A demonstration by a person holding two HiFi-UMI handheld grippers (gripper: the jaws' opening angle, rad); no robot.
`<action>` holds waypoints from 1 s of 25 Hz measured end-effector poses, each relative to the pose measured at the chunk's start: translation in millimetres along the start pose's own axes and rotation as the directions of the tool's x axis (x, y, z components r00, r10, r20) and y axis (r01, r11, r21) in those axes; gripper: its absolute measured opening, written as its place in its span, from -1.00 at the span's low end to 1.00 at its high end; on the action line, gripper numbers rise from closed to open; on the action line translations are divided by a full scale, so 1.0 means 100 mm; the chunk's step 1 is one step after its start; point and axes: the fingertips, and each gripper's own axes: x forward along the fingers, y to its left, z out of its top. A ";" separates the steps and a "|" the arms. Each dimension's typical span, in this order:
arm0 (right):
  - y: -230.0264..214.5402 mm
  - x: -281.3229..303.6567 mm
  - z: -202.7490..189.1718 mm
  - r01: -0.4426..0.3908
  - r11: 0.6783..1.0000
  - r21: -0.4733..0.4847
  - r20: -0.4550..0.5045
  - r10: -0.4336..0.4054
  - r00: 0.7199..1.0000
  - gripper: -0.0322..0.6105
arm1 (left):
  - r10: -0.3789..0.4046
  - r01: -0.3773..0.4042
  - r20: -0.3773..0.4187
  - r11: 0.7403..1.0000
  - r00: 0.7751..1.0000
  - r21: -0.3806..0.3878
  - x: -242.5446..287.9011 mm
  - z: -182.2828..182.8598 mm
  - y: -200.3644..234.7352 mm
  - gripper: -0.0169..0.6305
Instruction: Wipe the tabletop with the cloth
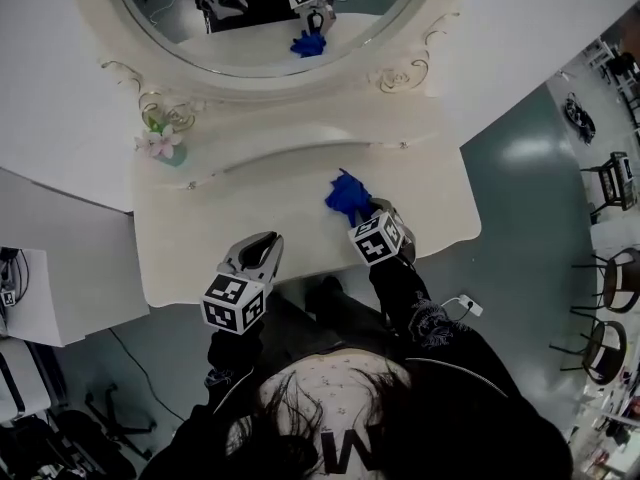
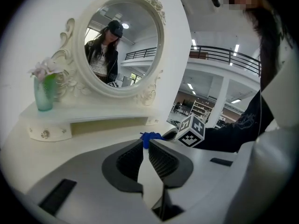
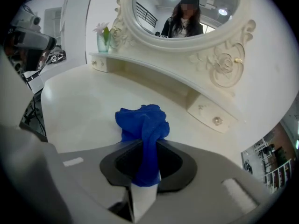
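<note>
The blue cloth is clamped in the jaws of the right gripper and pressed bunched onto the worktop, apparently for wiping. The left gripper is held aside, jaws together and empty.

We see bright, even indoor light; glare on floor right of right gripper; gripper views fisheye-warped, corners black.

The oval cream-framed mirror is cut off by the head view's upper edge. Below the mirror, the crumpled blue cloth has its near end hidden between the right gripper's jaws.
</note>
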 end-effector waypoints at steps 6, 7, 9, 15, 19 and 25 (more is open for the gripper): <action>-0.86 -0.13 -0.56 0.075 0.995 0.069 -0.034 -0.073 0.997 -0.64 | -0.008 0.008 -0.006 1.000 1.000 0.006 0.40 0.05 -0.42 -0.89; -1.00 -0.16 -0.65 0.091 0.993 0.079 -0.040 -0.088 0.995 -0.64 | -0.007 0.007 -0.007 1.000 1.000 0.009 0.44 0.06 -0.47 -0.89; -1.29 -0.21 -0.82 0.126 0.987 0.103 -0.051 -0.122 0.991 -0.64 | -0.006 0.006 -0.009 1.000 1.000 0.014 0.52 0.07 -0.57 -0.89; -2.04 -0.36 -1.31 0.224 0.950 0.216 -0.097 -0.208 0.973 -0.64 | 0.002 -0.001 -0.031 1.000 1.000 0.031 0.62 0.06 -0.79 -0.89; -2.37 -0.46 -1.51 0.274 0.919 0.283 -0.112 -0.252 0.961 -0.64 | 0.033 -0.032 -0.038 0.999 0.999 0.026 0.57 0.03 -0.78 -0.89; -2.59 -0.54 -1.65 0.316 0.888 0.334 -0.132 -0.288 0.948 -0.64 | 0.077 -0.077 -0.035 0.997 0.996 0.006 0.43 -0.02 -0.67 -0.89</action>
